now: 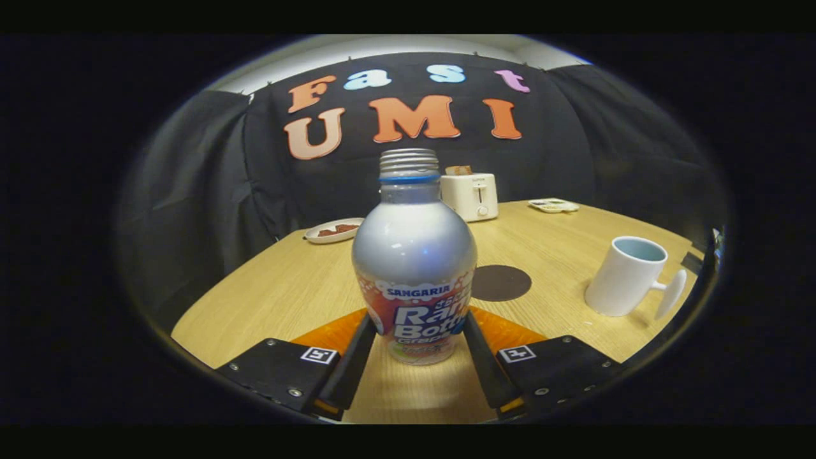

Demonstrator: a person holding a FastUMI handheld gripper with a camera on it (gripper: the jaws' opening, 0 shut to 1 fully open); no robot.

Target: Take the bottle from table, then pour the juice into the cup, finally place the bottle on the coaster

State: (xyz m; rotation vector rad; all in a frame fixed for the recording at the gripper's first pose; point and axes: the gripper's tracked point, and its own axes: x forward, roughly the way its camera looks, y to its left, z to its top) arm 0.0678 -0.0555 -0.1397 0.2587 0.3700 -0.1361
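We are clamping hand-held gripper (417,331) on upright bottle (414,268), standing on tabletop (287,287); coaster (501,283), cup (628,275) beyond bottle.

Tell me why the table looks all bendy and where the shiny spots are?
In the gripper view the fisheye lens curves the table edges; small glare spots sit on the bottle shoulder; the cup and the coaster look sharp enough; the gripper fingers hug the bottle's sides.

Bottle (414,268) between fingers (352,360) (coaster (501,283) behind).
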